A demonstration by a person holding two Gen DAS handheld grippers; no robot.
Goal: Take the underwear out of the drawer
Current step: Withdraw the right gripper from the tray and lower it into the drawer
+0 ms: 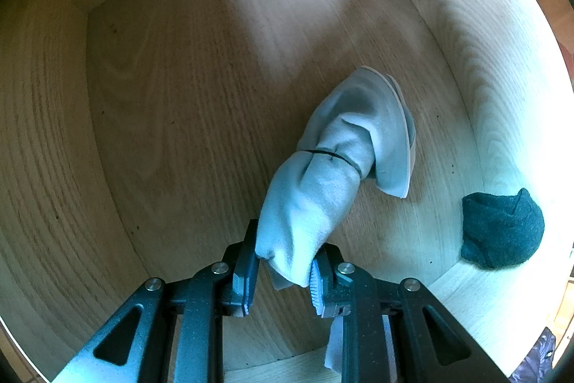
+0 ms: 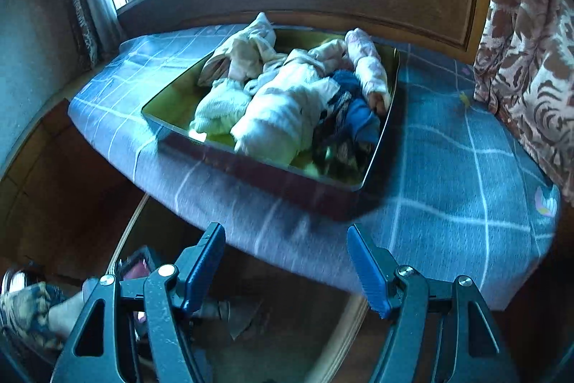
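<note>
In the left wrist view a light blue bundle of underwear [image 1: 323, 174], tied round its middle with a dark band, hangs over the floor of a pale wooden drawer [image 1: 186, 103]. My left gripper [image 1: 285, 270] points straight down and is shut on the bundle's near end. A dark grey rolled piece [image 1: 502, 232] lies against the drawer's right wall. In the right wrist view my right gripper [image 2: 287, 266] stands open with nothing between its blue pads. Beyond it, a tray [image 2: 272, 173] piled with several pale and blue garments sits on a blue checked bed.
The blue checked bed [image 2: 448, 167] runs under a window, with a patterned curtain [image 2: 531, 60] at its right. Below the right gripper are dark wooden floor, a curved wooden edge and a person's leg and shoe [image 2: 25, 304] at lower left.
</note>
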